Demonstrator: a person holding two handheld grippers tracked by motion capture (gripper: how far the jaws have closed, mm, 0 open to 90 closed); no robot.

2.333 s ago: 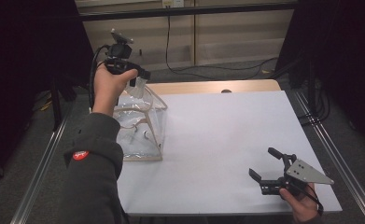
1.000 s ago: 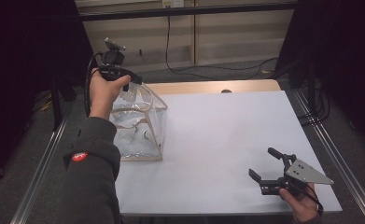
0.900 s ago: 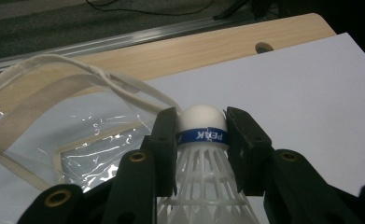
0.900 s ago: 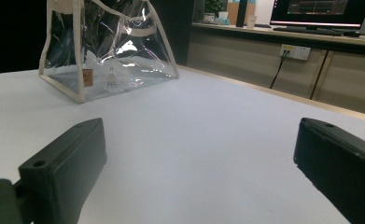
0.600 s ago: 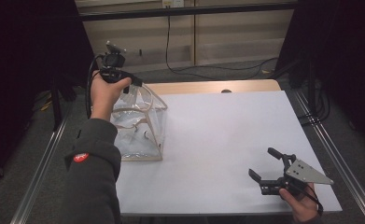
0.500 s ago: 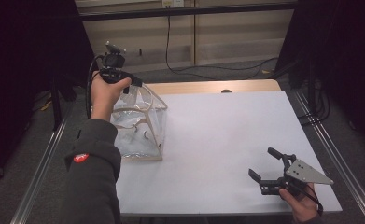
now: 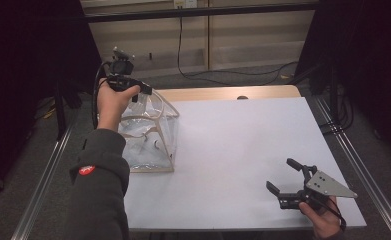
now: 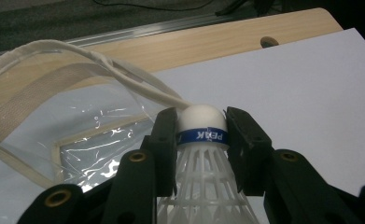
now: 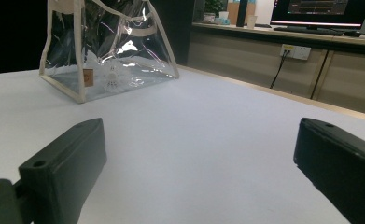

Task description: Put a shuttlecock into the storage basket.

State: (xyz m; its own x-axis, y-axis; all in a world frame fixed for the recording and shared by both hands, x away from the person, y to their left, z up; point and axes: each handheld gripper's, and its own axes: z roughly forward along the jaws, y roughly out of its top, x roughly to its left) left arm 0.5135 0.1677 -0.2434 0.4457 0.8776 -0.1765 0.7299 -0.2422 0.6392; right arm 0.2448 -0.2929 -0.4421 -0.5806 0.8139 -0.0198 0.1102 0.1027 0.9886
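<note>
White shuttlecock (image 8: 202,154) clamped by the cork between the left gripper (image 8: 201,140) jaws, held up right over the open top of the clear bag (image 7: 150,135). Right gripper (image 7: 289,176) resting wide apart, holding nothing, on the white table (image 7: 233,145), well away.

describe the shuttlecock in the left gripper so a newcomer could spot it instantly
Start at the clear plastic bag with cream fabric trim at the left edge of the white table. Above its open top, the left gripper clamps a white plastic shuttlecock by its rounded cork. Its blue band sets it apart from the second white shuttlecock, which lies inside the bag.
</note>
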